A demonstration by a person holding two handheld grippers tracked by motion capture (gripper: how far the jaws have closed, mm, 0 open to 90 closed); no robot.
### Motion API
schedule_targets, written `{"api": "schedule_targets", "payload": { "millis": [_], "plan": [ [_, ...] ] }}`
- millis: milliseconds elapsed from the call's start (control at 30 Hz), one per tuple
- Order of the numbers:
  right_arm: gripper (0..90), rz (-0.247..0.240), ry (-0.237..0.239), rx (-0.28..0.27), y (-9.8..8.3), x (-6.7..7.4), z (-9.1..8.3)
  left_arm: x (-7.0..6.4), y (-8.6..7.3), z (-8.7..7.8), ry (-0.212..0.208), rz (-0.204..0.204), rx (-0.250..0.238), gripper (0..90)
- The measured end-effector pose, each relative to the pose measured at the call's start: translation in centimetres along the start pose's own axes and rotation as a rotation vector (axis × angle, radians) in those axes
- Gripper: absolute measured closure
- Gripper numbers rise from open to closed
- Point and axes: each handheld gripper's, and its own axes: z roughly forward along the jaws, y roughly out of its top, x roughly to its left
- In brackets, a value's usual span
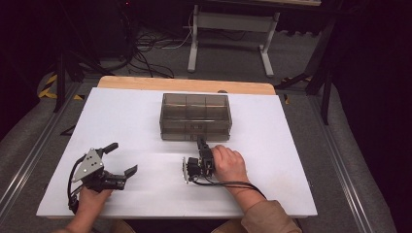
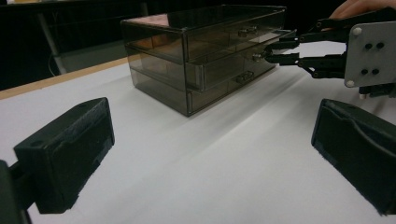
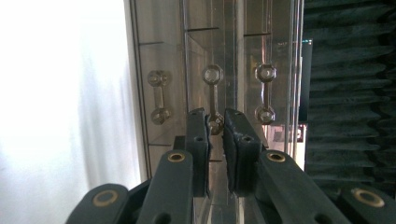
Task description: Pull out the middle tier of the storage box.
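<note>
On the white counter [image 1: 145, 121], toward its far edge, a smoky see-through drawer box [image 1: 195, 116] is sitting, three drawers stacked, each with a small bar handle on the front facing me.

My right gripper [image 1: 200, 142] is reaching forward to that front, my right hand [image 1: 228, 162] lying behind it, cable trailing back toward my sleeve. From the right gripper view, rolled on its side, the three handles are showing in a row; my right gripper's jaws are pressing nearly together on the lower knob of the middle handle [image 3: 213, 100], pinching it. The left gripper view is confirming the jaw tips meeting at the middle drawer's [image 2: 229, 65] handle, and that drawer is standing slightly proud of the box's front.

My left gripper [image 1: 121, 158] is resting well apart from the box, near the counter's near-left corner, my left hand [image 1: 90, 196] holding it from below. Its jaws are standing spread wide, bare counter between them, pointing loosely toward the box.
</note>
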Motion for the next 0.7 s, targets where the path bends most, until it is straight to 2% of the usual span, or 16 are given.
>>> {"api": "schedule_targets", "payload": {
  "millis": [133,267,333,433,600,667,700],
  "plan": [
    [80.8,0.003,0.004,-0.005,0.0,0.0,-0.3,0.0,0.0,0.0,0.001,-0.001,0.001,0.3],
    [78.2,0.004,0.048,-0.008,-0.1,-0.1,-0.3,0.0,0.0,0.0,0.001,-0.001,0.001,0.3],
    [75.8,0.006,0.042,-0.01,-0.1,-0.1,-0.4,0.0,0.0,0.0,0.001,-0.001,0.001,0.3],
    [71.9,0.022,0.049,-0.039,-0.3,-0.5,-0.6,0.0,0.0,0.0,0.001,-0.001,0.001,0.3],
    [70.6,0.065,0.059,-0.038,-0.4,-0.7,-0.9,0.0,0.0,0.0,0.001,-0.004,-0.003,0.3],
    [69.4,0.065,0.067,-0.054,-0.4,-1.0,-1.1,0.0,0.0,0.0,0.001,-0.001,0.0,0.3],
    [68.7,0.089,0.07,-0.045,-0.4,-0.9,-1.3,0.0,0.0,0.0,0.001,0.0,0.0,0.3]
  ]
}}
